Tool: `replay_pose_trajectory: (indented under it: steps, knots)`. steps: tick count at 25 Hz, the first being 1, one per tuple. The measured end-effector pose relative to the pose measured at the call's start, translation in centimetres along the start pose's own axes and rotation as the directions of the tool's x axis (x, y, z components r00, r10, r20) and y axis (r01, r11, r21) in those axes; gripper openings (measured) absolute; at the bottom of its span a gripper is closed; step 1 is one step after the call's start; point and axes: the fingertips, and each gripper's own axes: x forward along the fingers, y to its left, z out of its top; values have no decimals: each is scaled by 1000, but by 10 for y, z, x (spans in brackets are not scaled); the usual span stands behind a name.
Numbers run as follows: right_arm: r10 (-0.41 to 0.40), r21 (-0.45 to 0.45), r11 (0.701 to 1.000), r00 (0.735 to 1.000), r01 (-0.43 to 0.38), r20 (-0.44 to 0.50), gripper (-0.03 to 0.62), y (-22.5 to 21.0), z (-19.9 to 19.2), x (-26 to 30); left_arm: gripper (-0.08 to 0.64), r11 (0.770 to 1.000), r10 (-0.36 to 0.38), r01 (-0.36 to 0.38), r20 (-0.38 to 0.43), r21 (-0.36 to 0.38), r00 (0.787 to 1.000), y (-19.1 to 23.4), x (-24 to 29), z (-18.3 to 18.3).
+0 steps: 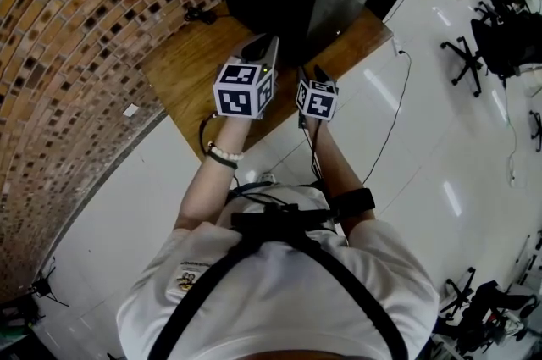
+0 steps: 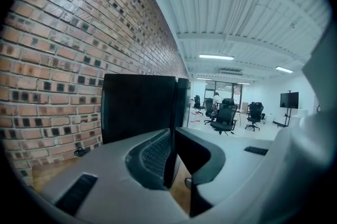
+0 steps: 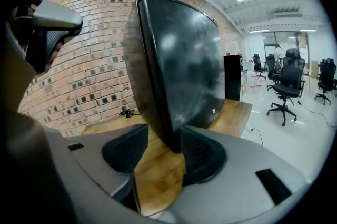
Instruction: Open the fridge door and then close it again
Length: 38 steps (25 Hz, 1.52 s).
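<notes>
we hold the right gripper (image 3: 163, 137) spread, lined up w/ the front edge of the black fridge (image 3: 179, 70) on the counter (image 1: 182, 79), ready to pinch; left gripper (image 2: 172, 150) nearly pressed together, prob. empty, parked aside.

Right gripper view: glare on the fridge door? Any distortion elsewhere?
Right gripper view: the glossy fridge door shows soft ceiling-light reflections, no blown-out glare. Left gripper view: fisheye bows the brick wall; the fridge reads near-black. Head view: fridge top dark, floor streaked with light reflections.
</notes>
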Motion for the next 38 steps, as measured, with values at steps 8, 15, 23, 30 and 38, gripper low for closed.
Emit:
replay_pose_trajectory:
  steps: [8,15,23,30,38]
  knots:
    - [-77,25,997,997,77,3,256,-14,4,53,32,999,-20,21,-46,29,999,3,28,-19]
    - [-124,28,992,992,124,-6,261,-14,10,86,54,999,-37,39,-78,17,996,5,49,-31]
    - [-134,41,990,991,133,10,264,-10,16,103,89,995,-84,88,-88,40,993,-6,72,-33]
    - [-132,-12,991,991,133,33,247,-13,17,99,89,993,-106,112,-108,47,989,-18,83,-36]
    - [-128,-51,990,990,131,63,238,-16,20,97,89,995,-91,95,-128,29,988,-16,74,-43]
